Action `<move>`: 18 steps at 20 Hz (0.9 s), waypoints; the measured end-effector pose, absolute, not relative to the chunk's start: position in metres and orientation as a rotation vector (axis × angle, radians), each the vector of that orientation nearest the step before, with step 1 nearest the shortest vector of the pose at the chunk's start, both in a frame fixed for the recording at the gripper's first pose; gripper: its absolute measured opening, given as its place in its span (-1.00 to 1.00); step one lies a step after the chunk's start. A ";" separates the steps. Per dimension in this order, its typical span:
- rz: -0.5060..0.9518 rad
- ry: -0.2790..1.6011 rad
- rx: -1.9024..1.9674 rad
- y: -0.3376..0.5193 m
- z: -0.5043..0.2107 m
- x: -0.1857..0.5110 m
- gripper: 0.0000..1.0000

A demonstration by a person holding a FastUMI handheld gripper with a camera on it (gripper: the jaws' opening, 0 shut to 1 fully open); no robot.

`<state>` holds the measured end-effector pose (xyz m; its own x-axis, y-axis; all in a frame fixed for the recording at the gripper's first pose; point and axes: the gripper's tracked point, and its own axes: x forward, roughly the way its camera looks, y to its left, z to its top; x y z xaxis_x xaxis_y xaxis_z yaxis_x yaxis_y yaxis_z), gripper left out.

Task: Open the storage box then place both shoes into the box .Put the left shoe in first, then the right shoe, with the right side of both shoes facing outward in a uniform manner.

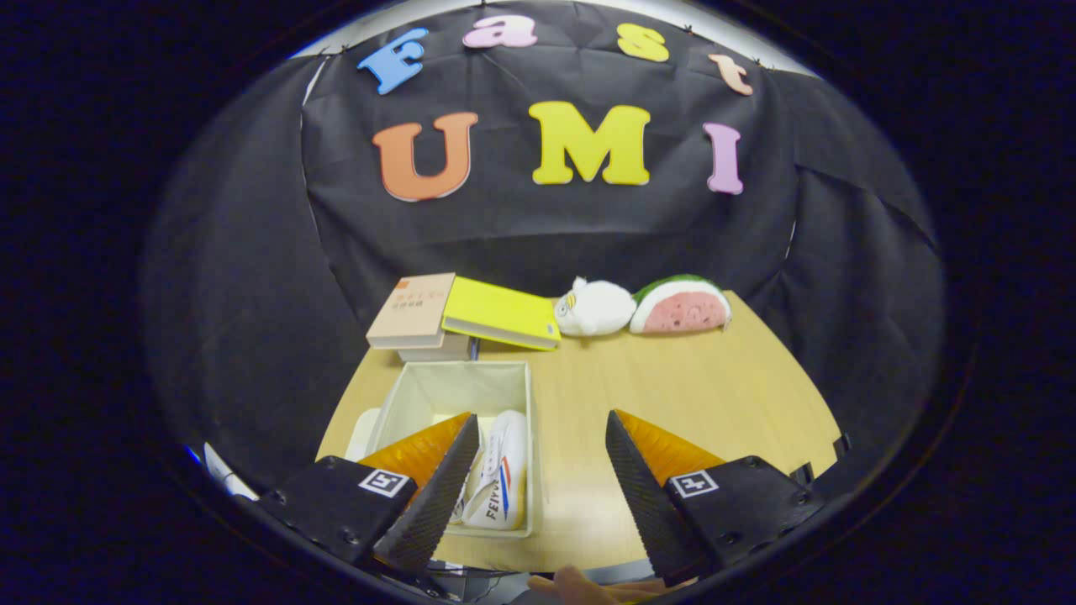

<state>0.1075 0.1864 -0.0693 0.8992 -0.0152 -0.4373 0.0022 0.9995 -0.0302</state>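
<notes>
Shoes [496,479] lie inside my storage box [454,388].
My gripper [542,437] gapes wide, empty; books [466,315] and plush toys [643,307] beyond.

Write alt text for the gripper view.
The hand-held gripper hangs open above a wooden table, its fingers straddling the near right side of an open storage box holding white shoes. Beyond lie two books and two plush toys.

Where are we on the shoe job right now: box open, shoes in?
Done: the storage box stands open, and white shoes lie inside it; I see at least one clearly, with what looks like a second beside it behind the left finger. In hand: nothing, the gripper is open above the table. Left: confirm both shoes face alike.
</notes>
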 end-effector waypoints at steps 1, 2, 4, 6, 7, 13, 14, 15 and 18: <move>-0.008 0.401 -0.018 0.180 -0.056 0.096 0.94; -0.001 0.364 -0.006 0.173 -0.045 0.086 0.95; 0.018 0.267 -0.010 0.158 -0.025 0.070 0.96; 0.017 0.183 -0.045 0.137 -0.004 0.049 0.97; 0.025 0.151 -0.066 0.130 0.005 0.040 0.97; 0.101 0.046 -0.086 0.095 0.041 0.001 0.96; 0.109 0.041 -0.093 0.089 0.043 -0.005 0.97; 0.110 0.032 -0.098 0.085 0.044 -0.007 0.97; 0.139 -0.001 -0.080 0.074 0.051 -0.024 0.97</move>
